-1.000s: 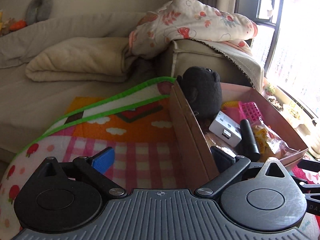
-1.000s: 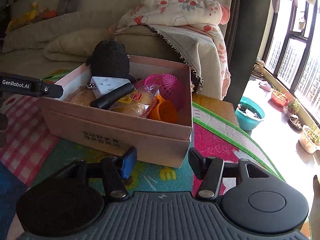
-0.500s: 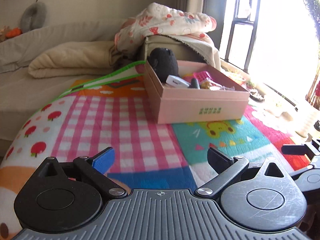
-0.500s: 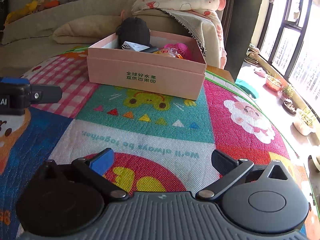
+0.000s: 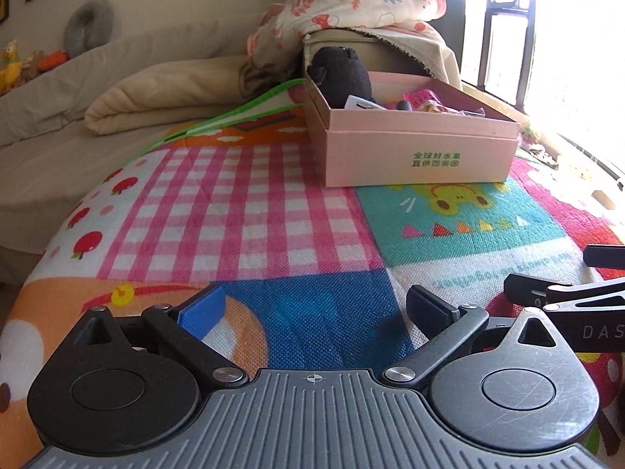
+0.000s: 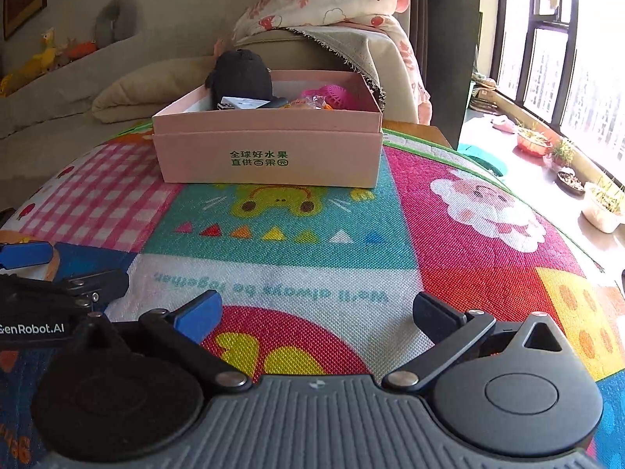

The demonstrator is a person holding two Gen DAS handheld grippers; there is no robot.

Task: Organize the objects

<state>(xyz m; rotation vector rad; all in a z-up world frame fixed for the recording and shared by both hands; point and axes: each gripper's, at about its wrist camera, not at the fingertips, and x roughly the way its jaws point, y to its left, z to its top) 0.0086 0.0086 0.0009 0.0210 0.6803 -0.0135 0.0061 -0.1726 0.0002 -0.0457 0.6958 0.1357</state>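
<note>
Both grippers have pulled well back from the pink cardboard box with green printed characters, which a second ago filled each view at close range and now sits at the far side of the colourful cartoon play mat. The left gripper has its jaws spread wide with nothing between them, only mat showing in the gap; the right gripper is equally wide apart and empty.

Inside the box lie the gathered things: a black plush toy at its far left corner, a white rectangular adapter and a black cylinder just in front of the toy, a pink plastic basket and a wrapped snack toward the box's right half. No loose item shows on the mat in front of the box, so this retreat with empty jaws suggests the sorting is finished or nearly so.
</note>
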